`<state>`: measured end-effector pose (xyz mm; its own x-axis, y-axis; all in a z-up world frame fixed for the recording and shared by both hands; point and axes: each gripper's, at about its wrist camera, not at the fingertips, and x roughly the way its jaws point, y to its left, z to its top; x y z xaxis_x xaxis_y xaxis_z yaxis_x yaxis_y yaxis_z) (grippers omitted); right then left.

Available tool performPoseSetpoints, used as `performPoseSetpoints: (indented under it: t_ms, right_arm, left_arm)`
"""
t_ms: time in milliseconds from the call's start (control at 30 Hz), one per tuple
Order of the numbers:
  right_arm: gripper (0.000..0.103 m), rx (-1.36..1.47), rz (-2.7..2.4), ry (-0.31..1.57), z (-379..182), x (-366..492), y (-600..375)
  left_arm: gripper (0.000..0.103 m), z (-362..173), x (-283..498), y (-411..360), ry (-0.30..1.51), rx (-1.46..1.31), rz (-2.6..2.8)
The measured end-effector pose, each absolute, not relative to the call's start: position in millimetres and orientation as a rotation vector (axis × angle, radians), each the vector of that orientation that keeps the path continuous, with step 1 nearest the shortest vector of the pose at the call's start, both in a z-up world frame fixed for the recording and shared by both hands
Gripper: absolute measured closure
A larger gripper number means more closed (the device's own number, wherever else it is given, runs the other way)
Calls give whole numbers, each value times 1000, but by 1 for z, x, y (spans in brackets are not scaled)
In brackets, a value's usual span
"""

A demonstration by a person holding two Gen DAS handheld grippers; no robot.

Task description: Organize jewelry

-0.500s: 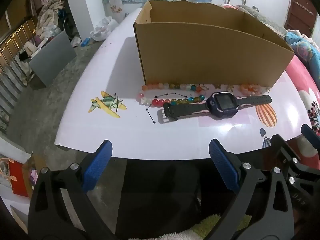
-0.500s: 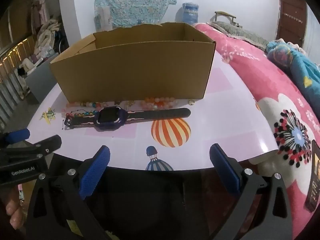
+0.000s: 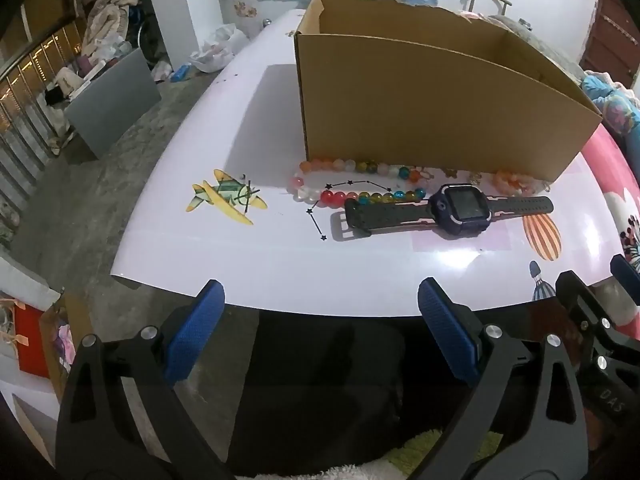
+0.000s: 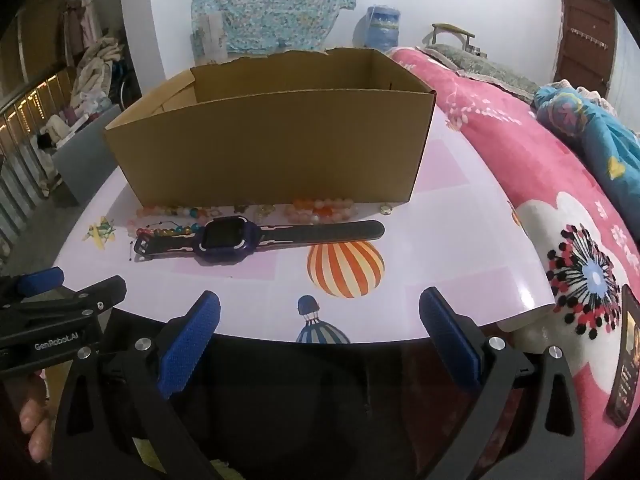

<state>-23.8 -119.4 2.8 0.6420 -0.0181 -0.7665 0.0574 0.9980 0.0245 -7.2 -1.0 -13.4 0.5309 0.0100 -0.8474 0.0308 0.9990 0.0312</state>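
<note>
Standing at the far side of the white table (image 3: 224, 128) is an open-topped cardboard box (image 3: 432, 112), its near wall upright and its long side facing the tongs. What can be seen of its inside, the far wall and a strip of the right end, looks bare; the floor of the box is hidden behind the near wall, so its contents cannot be told.

Along the foot of that wall lies the jewelry. A bracelet of coloured beads (image 3: 352, 188) sits at the left, just in front of the box. A second, orange-and-white bead bracelet (image 3: 514, 182) lies at the right, close against the box. A dark smartwatch (image 3: 460, 210) with its strap laid out flat lies lengthwise just nearer, touching or almost touching the coloured beads.

Both tongs hang over the near table edge, well apart from the jewelry. The left gripper (image 3: 320, 332) is released, blue pads (image 3: 192, 336) spread wide with nothing between them. The right gripper (image 4: 320, 334) is likewise released and empty.
</note>
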Motion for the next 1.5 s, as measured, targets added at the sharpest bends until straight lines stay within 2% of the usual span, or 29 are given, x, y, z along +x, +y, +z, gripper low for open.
performPoseSetpoints:
  t_ms: [1500]
  right_arm:
    - [6,65,-28,891,-1,-24,-115]
  left_arm:
    - [9,-6,-2,10,1014,39,-1]
